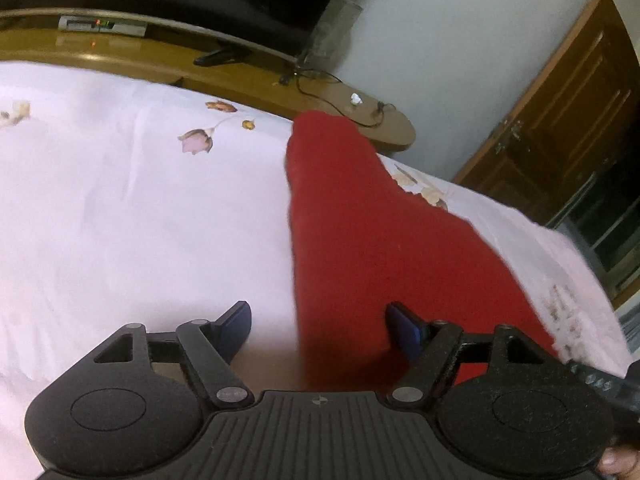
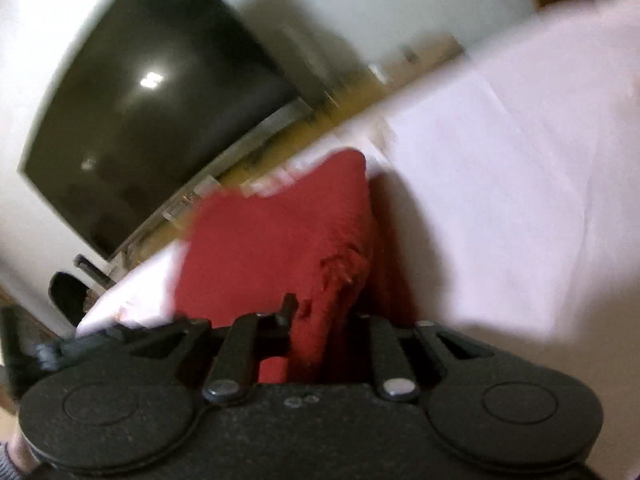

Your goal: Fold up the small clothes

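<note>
A small red garment (image 1: 360, 232) lies on the white flowered bedsheet (image 1: 120, 208), stretching away from me toward the bed's far edge. My left gripper (image 1: 320, 322) hovers over its near left edge with its blue pads (image 1: 236, 320) wide apart; the cloth's edge runs between them, and neither pad presses on it. In the right wrist view the same red garment (image 2: 272, 240) is lifted and bunched, and my right gripper (image 2: 324, 314) is shut on a fold of it. That view is tilted and blurred, and the fingertips are mostly buried in the cloth.
A wooden bench (image 1: 248, 80) with a cable and a set-top box runs along the bed's far side, under a dark TV screen (image 2: 132, 128). A brown wooden door (image 1: 560, 120) stands at the right. White sheet (image 2: 520, 200) spreads to the right of the garment.
</note>
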{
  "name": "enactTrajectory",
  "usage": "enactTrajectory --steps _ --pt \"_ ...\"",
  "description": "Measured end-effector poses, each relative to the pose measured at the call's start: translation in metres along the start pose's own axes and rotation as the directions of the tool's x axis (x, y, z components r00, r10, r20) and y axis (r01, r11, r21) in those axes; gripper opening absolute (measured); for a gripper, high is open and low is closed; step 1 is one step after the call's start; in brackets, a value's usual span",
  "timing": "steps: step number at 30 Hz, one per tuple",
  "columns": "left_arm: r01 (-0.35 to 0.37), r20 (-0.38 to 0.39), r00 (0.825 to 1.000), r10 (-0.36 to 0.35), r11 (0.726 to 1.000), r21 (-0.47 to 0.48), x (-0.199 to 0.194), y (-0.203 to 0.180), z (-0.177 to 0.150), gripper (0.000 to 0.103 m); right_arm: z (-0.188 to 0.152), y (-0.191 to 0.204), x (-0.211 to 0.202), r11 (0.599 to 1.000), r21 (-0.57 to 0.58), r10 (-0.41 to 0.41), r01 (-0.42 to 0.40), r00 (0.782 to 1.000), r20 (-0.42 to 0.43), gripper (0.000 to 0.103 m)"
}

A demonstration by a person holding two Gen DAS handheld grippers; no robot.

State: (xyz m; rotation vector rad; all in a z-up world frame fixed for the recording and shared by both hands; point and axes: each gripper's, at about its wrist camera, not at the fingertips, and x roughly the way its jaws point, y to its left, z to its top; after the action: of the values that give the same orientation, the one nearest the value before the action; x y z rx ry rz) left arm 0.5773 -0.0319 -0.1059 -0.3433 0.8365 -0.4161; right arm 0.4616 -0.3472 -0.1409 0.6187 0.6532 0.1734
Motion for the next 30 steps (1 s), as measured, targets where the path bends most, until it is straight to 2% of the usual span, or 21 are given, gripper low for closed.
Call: enactTrajectory --steps 1,6,10,11,14,16,19,23,25,26,27,30 --pt "-0.003 -0.002 1.000 0.003 1.000 0.011 0.000 -0.001 0.001 0.075 0.000 -0.006 -0.001 0.999 0.028 0.026 -0.026 1.000 0.011 0.014" --pt "-0.027 -0.004 1.000 0.027 0.999 0.034 -0.002 -0.001 0.003 0.076 -0.003 -0.002 -0.012 0.999 0.012 0.035 -0.035 0.999 0.023 0.015" --pt "-0.020 -0.004 1.000 0.020 0.999 0.028 -0.008 -0.002 0.010 0.076 0.002 -0.016 -0.001 0.995 0.062 0.081 -0.080 0.997 -0.014 0.021" --pt "-0.004 0.028 1.000 0.003 0.999 0.033 -0.016 -0.002 0.013 0.076 0.007 -0.017 -0.002 0.993 0.076 0.095 -0.095 0.995 -0.005 0.027" --pt "0.052 0.084 0.995 -0.052 0.999 0.002 -0.025 0.005 0.026 0.076 0.022 -0.024 -0.031 0.995 0.057 0.074 -0.080 0.992 0.104 0.052" --pt "0.052 0.078 0.996 -0.051 0.999 -0.004 -0.017 0.006 0.035 0.076 0.039 -0.037 -0.032 0.994 0.083 0.062 -0.074 0.988 0.143 0.048" --pt "0.072 0.045 0.996 -0.071 0.997 -0.018 0.003 0.008 0.045 0.076 0.069 -0.048 -0.005 0.989 0.102 0.091 -0.105 0.987 0.135 0.041" --pt "0.079 -0.003 0.997 -0.079 0.997 -0.021 0.022 0.007 0.047 0.076 0.090 -0.049 0.041 0.988 0.075 0.134 -0.137 0.990 0.042 0.035" --pt "0.081 -0.011 0.997 -0.082 0.997 -0.014 0.028 0.007 0.046 0.067 0.089 -0.048 0.055 0.985 0.071 0.157 -0.157 0.988 0.003 0.028" --pt "0.097 -0.019 0.995 -0.097 0.995 -0.011 0.030 0.006 0.046 0.055 0.089 -0.047 0.058 0.986 0.056 0.154 -0.154 0.988 0.014 0.018" --pt "0.100 -0.014 0.995 -0.100 0.995 0.001 0.031 0.003 0.046 0.052 0.086 -0.042 0.053 0.989 0.030 0.143 -0.144 0.989 0.042 0.010" --pt "0.030 0.023 0.999 -0.032 0.994 0.109 0.030 -0.016 0.044 0.049 0.077 -0.016 0.035 0.984 -0.171 0.084 -0.055 0.982 0.167 0.009"
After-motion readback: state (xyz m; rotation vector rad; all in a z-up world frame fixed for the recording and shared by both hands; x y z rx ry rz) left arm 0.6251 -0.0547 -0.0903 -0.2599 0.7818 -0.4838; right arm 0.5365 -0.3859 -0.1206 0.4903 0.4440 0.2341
